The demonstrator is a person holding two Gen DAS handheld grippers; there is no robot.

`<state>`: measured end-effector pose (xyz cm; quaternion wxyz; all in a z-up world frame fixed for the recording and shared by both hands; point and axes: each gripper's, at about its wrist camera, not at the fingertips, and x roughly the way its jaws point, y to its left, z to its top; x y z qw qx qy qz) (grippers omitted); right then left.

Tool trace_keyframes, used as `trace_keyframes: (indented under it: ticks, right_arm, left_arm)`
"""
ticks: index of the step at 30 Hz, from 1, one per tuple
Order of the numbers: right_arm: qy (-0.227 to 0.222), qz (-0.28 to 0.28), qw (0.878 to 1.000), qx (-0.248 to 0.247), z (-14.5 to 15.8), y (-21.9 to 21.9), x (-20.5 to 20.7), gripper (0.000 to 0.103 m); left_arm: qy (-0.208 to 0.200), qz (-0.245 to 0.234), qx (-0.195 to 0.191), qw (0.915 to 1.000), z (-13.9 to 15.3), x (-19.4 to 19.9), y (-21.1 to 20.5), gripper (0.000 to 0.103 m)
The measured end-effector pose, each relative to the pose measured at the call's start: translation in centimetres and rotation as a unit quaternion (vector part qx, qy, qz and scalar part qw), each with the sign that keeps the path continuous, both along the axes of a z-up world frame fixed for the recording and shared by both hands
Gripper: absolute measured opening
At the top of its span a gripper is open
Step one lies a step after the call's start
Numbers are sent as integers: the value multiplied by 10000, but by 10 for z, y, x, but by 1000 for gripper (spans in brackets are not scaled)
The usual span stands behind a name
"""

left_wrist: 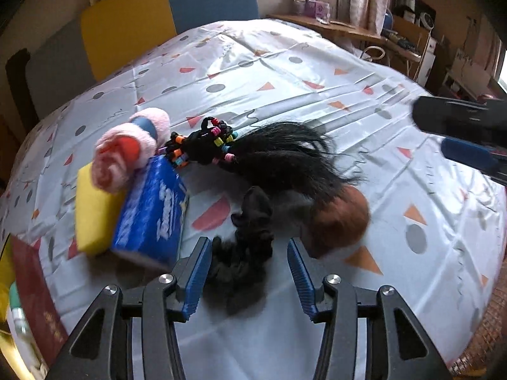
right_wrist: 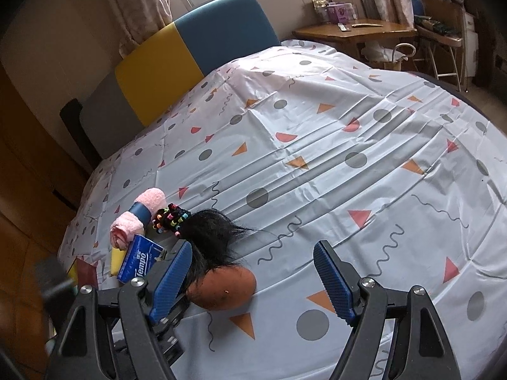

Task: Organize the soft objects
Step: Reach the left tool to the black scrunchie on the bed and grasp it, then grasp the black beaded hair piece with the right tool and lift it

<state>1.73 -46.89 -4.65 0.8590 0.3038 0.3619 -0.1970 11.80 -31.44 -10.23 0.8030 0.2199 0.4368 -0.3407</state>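
1. Sponge (left_wrist: 92,218), yellow, lies at the far left of the table (left_wrist: 285,72), touching the blue tissue pack (left_wrist: 152,212) on its right.
2. Pink rolled towel (left_wrist: 126,148), with a blue band, rests on the far ends of the sponge and tissue pack.
3. Bundle of coloured hair ties (left_wrist: 202,145) sits just right of the towel, against the knotted end of the black wig (left_wrist: 285,155).
4. Black scrunchie (left_wrist: 247,247) lies on the cloth between the left gripper's (left_wrist: 250,272) blue fingers (left_wrist: 196,275). Jaws are spread wide, one on each side; contact with the fabric cannot be confirmed.
5. Brown round object (left_wrist: 339,218) lies just right of the scrunchie, at the wig's loose end, beyond the left gripper's right finger.
6. Right gripper (right_wrist: 253,281) hangs above the table with jaws spread and nothing between them; the brown object (right_wrist: 221,288) sits near its left finger (right_wrist: 168,281).
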Motion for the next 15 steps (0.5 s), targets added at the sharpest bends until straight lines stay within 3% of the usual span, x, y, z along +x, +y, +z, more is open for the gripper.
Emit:
trace_keyframes:
  ticks: [1,4,7,15]
  right_arm:
    - [3,12,10000,10,0,0,0,80]
    - [15,34,10000,-42,0,1,2,80]
    - [38,50,9999,-79,-1,2,3,80]
    - [59,43,9999,-99,-1,1,1,80]
  left_arm:
    - [-60,-2,16,10000,-3,2,-3,50]
    - [-98,-3,94,9999,-11,3,-4,26]
    - [89,63,-99,9999,-9,1,9,12]
    - [215,223,-361,9989,-9,-46,66,12]
